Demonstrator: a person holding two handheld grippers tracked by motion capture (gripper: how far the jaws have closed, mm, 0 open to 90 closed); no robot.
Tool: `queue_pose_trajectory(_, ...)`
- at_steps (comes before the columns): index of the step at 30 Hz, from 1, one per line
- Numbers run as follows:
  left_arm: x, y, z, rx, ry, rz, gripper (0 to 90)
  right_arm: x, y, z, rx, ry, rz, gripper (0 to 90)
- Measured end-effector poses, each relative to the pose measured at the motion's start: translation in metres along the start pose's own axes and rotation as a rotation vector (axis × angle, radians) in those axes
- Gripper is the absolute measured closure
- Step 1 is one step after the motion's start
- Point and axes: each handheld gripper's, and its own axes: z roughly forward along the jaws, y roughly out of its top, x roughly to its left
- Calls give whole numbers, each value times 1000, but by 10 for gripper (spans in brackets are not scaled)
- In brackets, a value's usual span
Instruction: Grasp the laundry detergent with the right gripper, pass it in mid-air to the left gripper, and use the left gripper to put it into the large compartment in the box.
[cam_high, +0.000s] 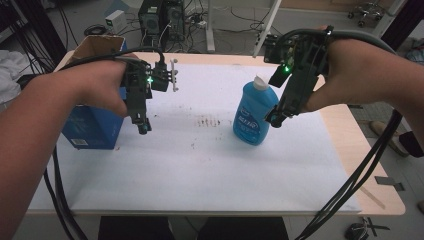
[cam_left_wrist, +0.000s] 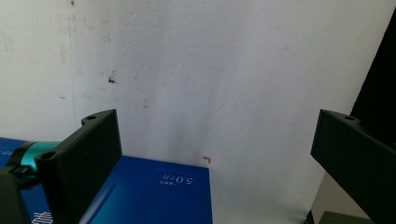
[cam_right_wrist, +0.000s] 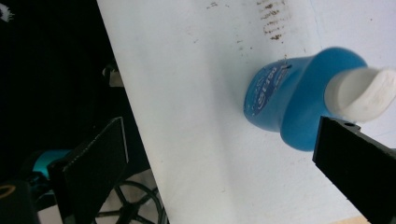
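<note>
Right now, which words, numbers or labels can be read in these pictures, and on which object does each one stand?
"5.0", seen upside down with blurred marks beside it: on the blue box, in the left gripper view.
Label on the blue bottle: white lettering, too blurred to read in the high view and the right gripper view.
White label low on the blue box in the high view: too small to read.

The blue box (cam_left_wrist: 154, 191) is cut off by the lower edge, its print too small to be read. The bottle (cam_right_wrist: 299, 102) label appears blurred; its cap (cam_right_wrist: 362, 93) is partly covered by one jaw.
</note>
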Motion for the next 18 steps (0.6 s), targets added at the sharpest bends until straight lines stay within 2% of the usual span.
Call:
queue_pose_trajectory(3, 0, 0, -1, -3, 6, -3, 17, -2, -14, 2, -49, -2, 25, 24)
queue_pose_trajectory(7, 0, -2, -4, -1, 12, -9, 17, -3, -33, 3, -112, -35, 60, 24)
queue_pose_trajectory(8, 0, -2, -4, -1, 12, -9, 17, -3, -33, 3, -112, -35, 60, 24)
queue_pose_trajectory(9, 0, -2, -4, -3, 13, -8, 17, -5, -43, 5, -150, -36, 76, 24)
queue_pose_trajectory(16, -1, -2, -8, -9, 23, -2, 17, -11, -78, 15, -268, -74, 150, 24)
queue_pose_trajectory(17, -1, -2, -8, -9, 23, -2, 17, -11, -78, 15, -268, -74, 150, 24)
queue_pose_trajectory(18, -1, -2, -8, -12, 22, -2, 17, -13, -86, 21, -300, -86, 162, 24)
